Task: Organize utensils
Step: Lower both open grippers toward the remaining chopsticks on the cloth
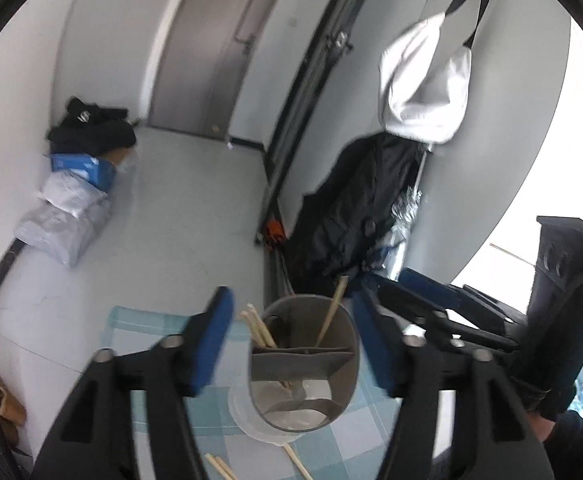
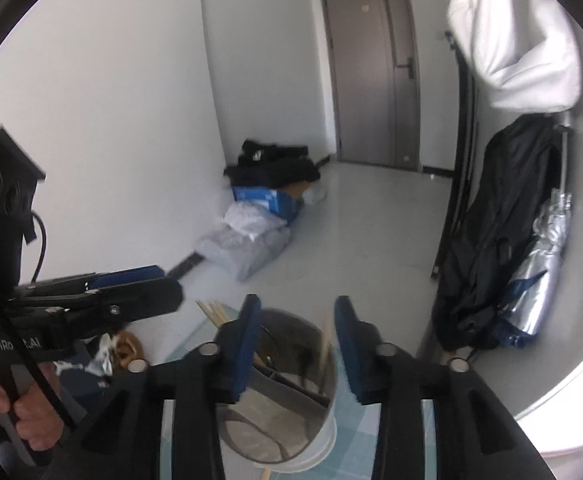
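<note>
A grey, translucent utensil holder [image 1: 305, 364] with inner dividers stands on a blue checked tablecloth [image 1: 147, 320]. Several wooden chopsticks [image 1: 259, 330] stand in it, one [image 1: 333, 312] leaning to the right. More chopsticks [image 1: 221, 466] lie on the cloth in front of it. My left gripper [image 1: 293, 320] is open, its blue pads either side of the holder, and empty. My right gripper [image 2: 297, 332] is open above the holder [image 2: 283, 392], empty. The right gripper also shows at the right of the left wrist view [image 1: 443, 304]. The left gripper shows at the left of the right wrist view [image 2: 139, 284].
The table edge drops to a pale floor [image 1: 187, 216]. Bags and boxes [image 1: 75, 192] lie by the far wall. A black coat [image 1: 363, 208] and a white bag [image 1: 423, 80] hang on the right wall. A grey door [image 2: 371, 72] stands at the back.
</note>
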`<state>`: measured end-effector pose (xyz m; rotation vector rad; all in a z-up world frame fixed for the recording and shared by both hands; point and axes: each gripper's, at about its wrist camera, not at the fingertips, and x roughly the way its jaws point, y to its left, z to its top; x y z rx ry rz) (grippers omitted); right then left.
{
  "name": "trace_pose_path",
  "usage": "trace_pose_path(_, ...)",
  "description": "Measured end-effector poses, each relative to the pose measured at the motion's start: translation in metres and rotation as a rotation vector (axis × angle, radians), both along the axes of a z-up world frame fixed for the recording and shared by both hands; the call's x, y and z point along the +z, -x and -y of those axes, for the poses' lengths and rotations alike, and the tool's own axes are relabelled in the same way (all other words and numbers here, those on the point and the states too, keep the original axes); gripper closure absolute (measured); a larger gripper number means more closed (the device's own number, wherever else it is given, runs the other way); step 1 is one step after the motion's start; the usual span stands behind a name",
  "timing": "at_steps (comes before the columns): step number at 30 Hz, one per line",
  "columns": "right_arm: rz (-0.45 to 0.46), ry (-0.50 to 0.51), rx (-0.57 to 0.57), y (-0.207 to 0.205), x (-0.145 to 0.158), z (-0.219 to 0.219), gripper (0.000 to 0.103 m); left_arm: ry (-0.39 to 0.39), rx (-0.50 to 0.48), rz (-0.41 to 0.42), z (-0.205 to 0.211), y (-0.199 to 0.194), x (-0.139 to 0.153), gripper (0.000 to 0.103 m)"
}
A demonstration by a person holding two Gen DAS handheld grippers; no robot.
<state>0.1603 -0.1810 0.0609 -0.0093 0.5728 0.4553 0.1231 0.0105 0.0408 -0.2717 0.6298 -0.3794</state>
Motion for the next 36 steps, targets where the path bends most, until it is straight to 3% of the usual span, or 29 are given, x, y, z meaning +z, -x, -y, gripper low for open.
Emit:
trace_pose_path(12,0.054,-0.066,-0.073,0.056,0.021,0.023,0.048,-0.053,0.195,0.041,-0.006,0.044,0.009,0.011)
trace_pose_path(18,0.075,-0.091,-0.075,0.090,0.020,0.023,0.034,-0.086,0.216,0.049,-0.004,0.068,-0.001,0.007)
trace_pose_path(24,0.077,-0.126,-0.091,0.120,0.003,0.017,0.026,-0.113,0.272,0.049,-0.001,0.088,-0.024,0.001)
trace_pose_path(36,-0.025,-0.098,-0.078,0.145,-0.051,0.010,0.025,-0.157,0.302,0.033,-0.006,0.112,-0.060,0.001)
